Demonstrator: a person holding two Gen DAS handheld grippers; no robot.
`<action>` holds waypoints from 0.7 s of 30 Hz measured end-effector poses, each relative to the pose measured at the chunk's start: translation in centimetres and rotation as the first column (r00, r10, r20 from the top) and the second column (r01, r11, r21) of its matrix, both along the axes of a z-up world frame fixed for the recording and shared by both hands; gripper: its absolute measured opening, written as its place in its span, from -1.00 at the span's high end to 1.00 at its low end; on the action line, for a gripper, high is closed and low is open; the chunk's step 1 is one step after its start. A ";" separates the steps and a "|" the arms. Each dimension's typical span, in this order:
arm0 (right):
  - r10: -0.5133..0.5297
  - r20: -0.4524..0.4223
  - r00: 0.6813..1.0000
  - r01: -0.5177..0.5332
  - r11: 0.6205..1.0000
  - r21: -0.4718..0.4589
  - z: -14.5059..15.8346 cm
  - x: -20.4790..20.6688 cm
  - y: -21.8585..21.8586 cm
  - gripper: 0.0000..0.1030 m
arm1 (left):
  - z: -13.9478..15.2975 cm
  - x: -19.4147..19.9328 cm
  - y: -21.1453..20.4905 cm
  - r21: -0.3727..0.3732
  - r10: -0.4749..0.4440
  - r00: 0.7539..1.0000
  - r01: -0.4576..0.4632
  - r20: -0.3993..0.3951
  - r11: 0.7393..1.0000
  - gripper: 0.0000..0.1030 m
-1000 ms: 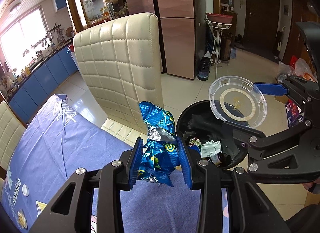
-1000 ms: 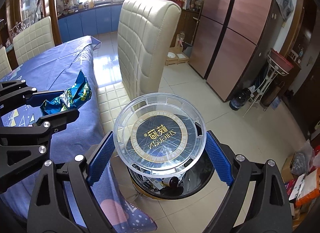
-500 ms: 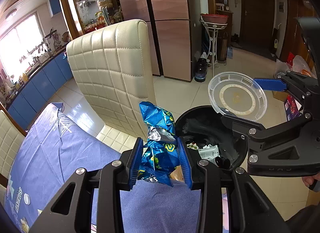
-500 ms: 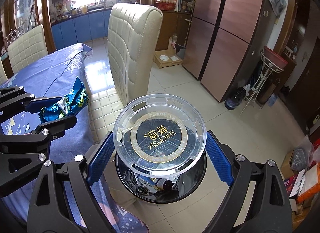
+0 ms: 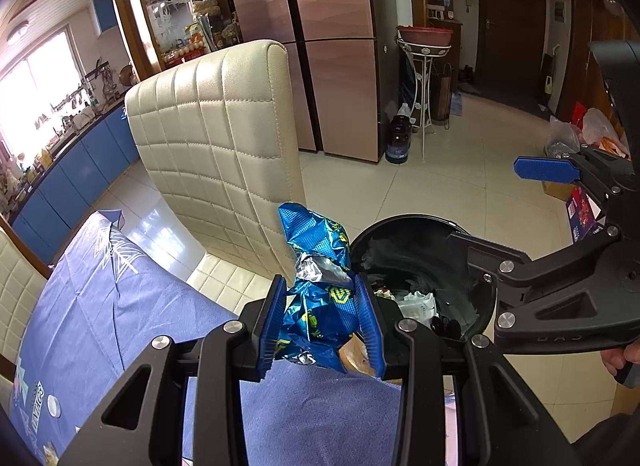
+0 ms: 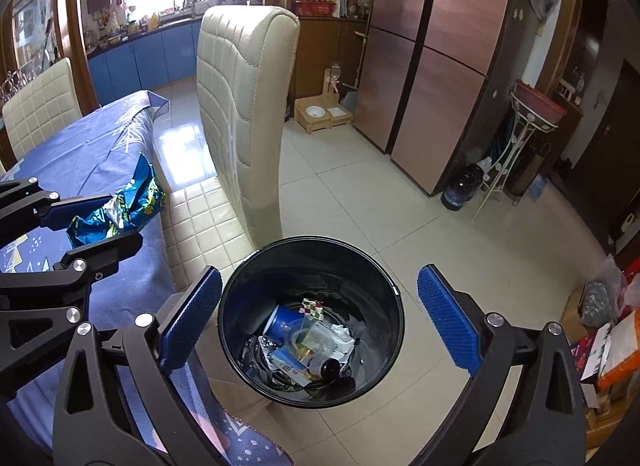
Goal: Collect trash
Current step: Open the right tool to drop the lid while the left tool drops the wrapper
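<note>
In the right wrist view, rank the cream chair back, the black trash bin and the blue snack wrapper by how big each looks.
1. cream chair back, largest.
2. black trash bin, nearly as big, though it is much nearer the camera, so true size is unsure.
3. blue snack wrapper, clearly smallest, partly hidden by the left gripper.

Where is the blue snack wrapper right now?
The blue snack wrapper is pinched in the left gripper over the table's edge, beside the black trash bin and the cream chair.
</note>
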State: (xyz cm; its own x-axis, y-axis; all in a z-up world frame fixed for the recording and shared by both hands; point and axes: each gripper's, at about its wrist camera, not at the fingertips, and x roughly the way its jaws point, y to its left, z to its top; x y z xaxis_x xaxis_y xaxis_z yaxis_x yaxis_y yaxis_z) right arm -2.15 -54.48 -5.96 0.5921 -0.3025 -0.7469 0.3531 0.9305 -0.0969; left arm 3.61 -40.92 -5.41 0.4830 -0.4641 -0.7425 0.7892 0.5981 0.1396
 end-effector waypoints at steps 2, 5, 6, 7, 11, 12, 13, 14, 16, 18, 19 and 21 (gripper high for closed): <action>-0.007 -0.002 1.000 0.007 1.000 -0.004 0.0 -0.2 -0.3 -0.88 | 0.1 0.0 -0.2 -0.002 -0.009 1.000 0.009 0.002 1.000 0.32; -0.023 -0.004 1.000 0.023 1.000 -0.001 0.0 -0.4 -0.7 -0.89 | 0.3 -0.1 -0.8 -0.003 -0.023 1.000 0.023 0.008 1.000 0.32; -0.030 -0.004 1.000 0.030 1.000 0.000 0.0 -0.5 -0.9 -0.89 | 0.3 -0.1 -0.9 -0.005 -0.027 1.000 0.027 0.007 1.000 0.32; -0.034 -0.004 0.999 0.034 0.999 0.001 0.0 -0.6 -1.0 -0.89 | 0.4 -0.1 -1.1 -0.008 -0.032 0.999 0.032 0.004 0.999 0.32; -0.052 -0.009 0.999 0.052 0.999 -0.001 -0.2 -1.1 -1.5 -0.89 | 0.5 -0.3 -2.0 -0.011 -0.052 0.999 0.052 0.004 0.999 0.32; -0.059 -0.011 0.998 0.059 0.998 0.000 -0.2 -1.3 -1.6 -0.89 | 0.5 -0.4 -2.3 -0.010 -0.057 0.998 0.057 0.006 0.998 0.32; -0.065 -0.013 0.998 0.065 0.998 0.000 -0.3 -1.4 -1.8 -0.89 | 0.5 -0.5 -2.6 -0.010 -0.062 0.998 0.062 0.009 0.998 0.32; -0.069 -0.014 0.998 0.069 0.998 -0.001 -0.3 -1.5 -1.8 -0.89 | 0.6 -0.6 -2.9 -0.008 -0.069 0.998 0.069 0.012 0.998 0.32; -0.080 -0.017 0.997 0.080 0.997 -0.003 -0.3 -1.7 -2.1 -0.89 | 0.7 -0.7 -3.5 -0.009 -0.084 0.996 0.084 0.018 0.996 0.32; -0.092 -0.018 0.996 0.092 0.996 -0.003 -0.4 -2.0 -2.4 -0.89 | 0.8 -0.8 -4.0 -0.008 -0.094 0.995 0.094 0.022 0.996 0.32; -0.098 -0.020 0.995 0.098 0.995 -0.001 -0.4 -2.1 -2.6 -0.89 | 0.9 -0.8 -4.3 -0.006 -0.096 0.995 0.096 0.024 0.995 0.32; -0.108 -0.025 0.994 0.108 0.994 -0.003 -0.5 -2.3 -2.9 -0.89 | 1.0 -0.5 -4.7 -0.005 -0.092 0.996 0.092 0.018 0.996 0.25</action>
